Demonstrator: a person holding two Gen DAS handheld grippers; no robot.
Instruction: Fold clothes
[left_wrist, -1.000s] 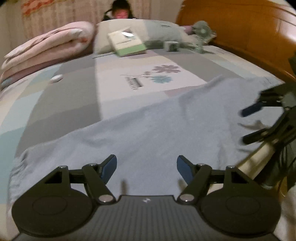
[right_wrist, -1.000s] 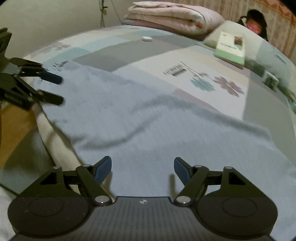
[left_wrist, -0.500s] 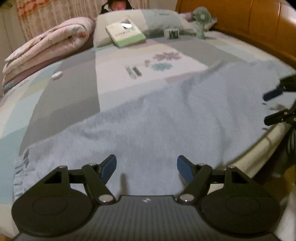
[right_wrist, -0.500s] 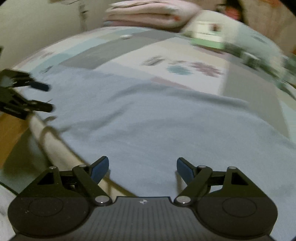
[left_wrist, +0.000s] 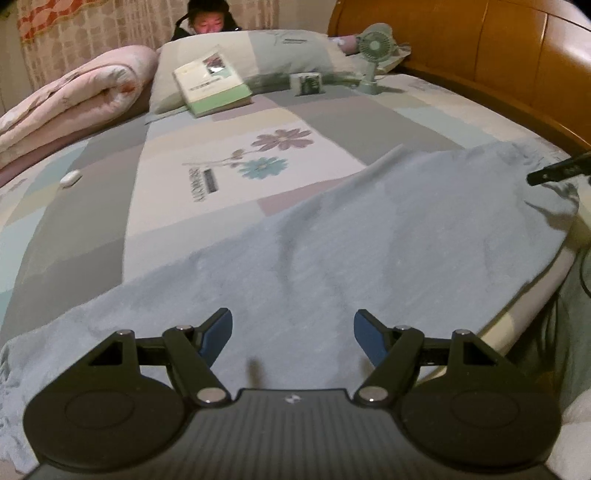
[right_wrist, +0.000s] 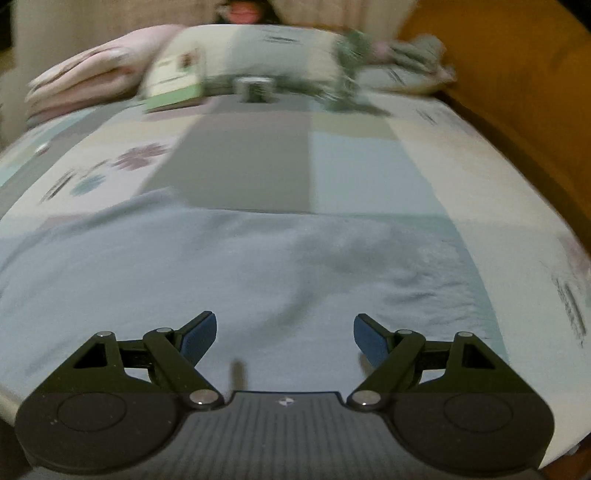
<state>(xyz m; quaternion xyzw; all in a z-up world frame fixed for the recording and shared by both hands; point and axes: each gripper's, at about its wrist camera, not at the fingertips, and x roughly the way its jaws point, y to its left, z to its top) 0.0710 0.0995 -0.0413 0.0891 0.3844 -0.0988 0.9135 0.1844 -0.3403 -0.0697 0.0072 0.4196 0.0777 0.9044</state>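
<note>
Pale blue soft knit garment (left_wrist: 388, 251) (right_wrist: 229, 266) spread flat along near edge of bed, lightly creased at centre, gathered hem at left end.

Pale blue garment (left_wrist: 388, 251) on a pastel patchwork bedsheet (left_wrist: 229, 122) printed with purple and teal flowers
</note>
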